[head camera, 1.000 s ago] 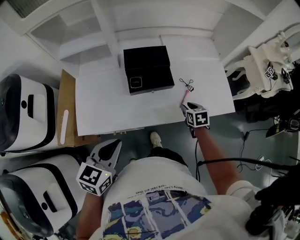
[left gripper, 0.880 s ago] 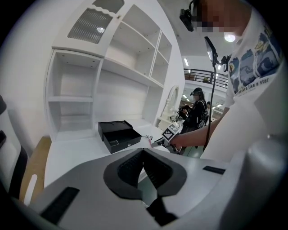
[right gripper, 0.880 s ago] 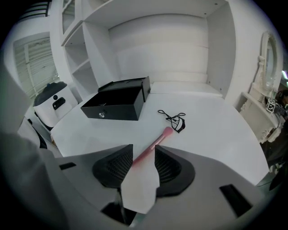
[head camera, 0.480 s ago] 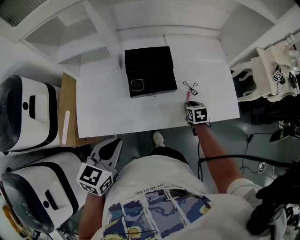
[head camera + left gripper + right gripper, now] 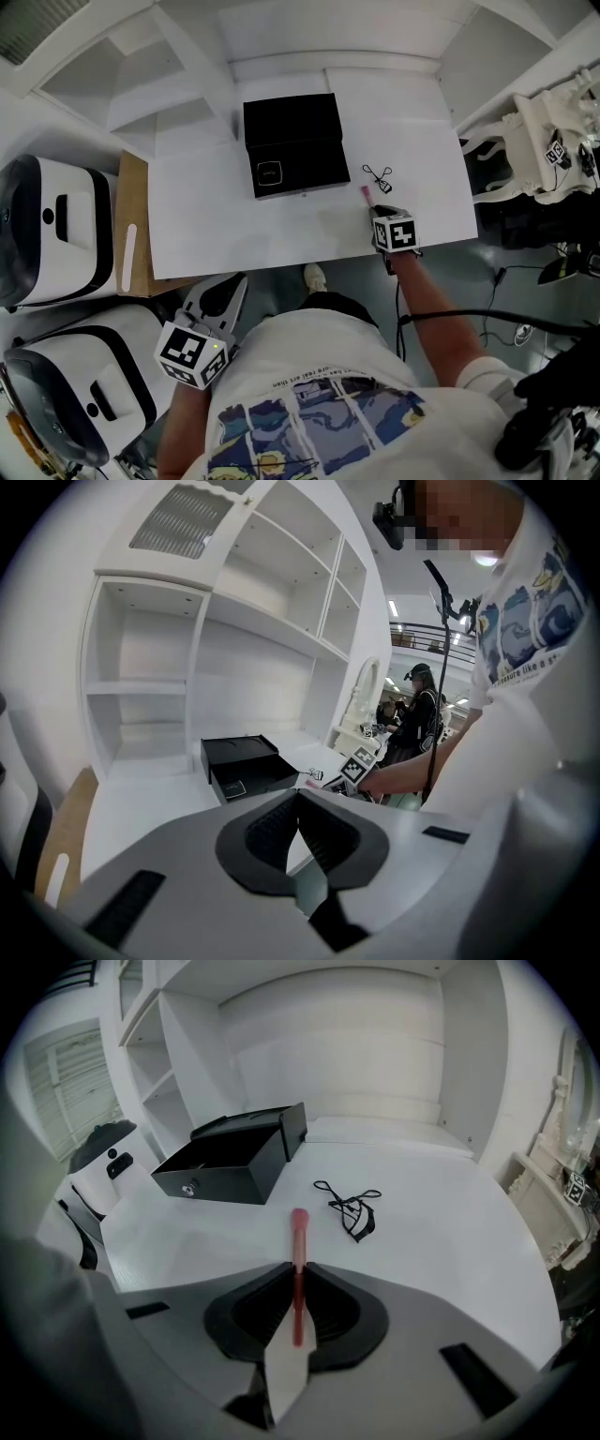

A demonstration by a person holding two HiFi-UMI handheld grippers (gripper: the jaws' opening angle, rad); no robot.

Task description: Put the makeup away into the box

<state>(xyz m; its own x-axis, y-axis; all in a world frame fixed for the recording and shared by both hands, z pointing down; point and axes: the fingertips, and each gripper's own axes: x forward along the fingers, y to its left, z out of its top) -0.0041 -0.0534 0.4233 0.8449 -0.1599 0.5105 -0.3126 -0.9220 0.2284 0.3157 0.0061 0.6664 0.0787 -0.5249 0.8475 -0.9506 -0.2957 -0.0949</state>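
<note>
Right gripper (image 5: 298, 1274) just clamped down on the tail of the pink makeup stick (image 5: 299, 1227), at 4 o'clock from the open black box (image 5: 220, 1183). That thin hold could swivel loose on the lift. Left gripper (image 5: 298, 803) is pinched together, holding nothing.

The person wears a white T-shirt (image 5: 319, 366) with short sleeves. Its front carries a line of small dark print above a panelled picture (image 5: 309, 422) of blue swirls with yellow spots. Below the shirt show dark trousers (image 5: 328, 302) and one white shoe (image 5: 312, 277). A black camera (image 5: 389, 522) sits at the head. The left gripper (image 5: 298, 794) and right gripper (image 5: 298, 1265) look alike: a broad pale grey shell with a black slot on either side, black ribbed pads (image 5: 267, 832), and a white cube (image 5: 395, 232) bearing black square markers.
</note>
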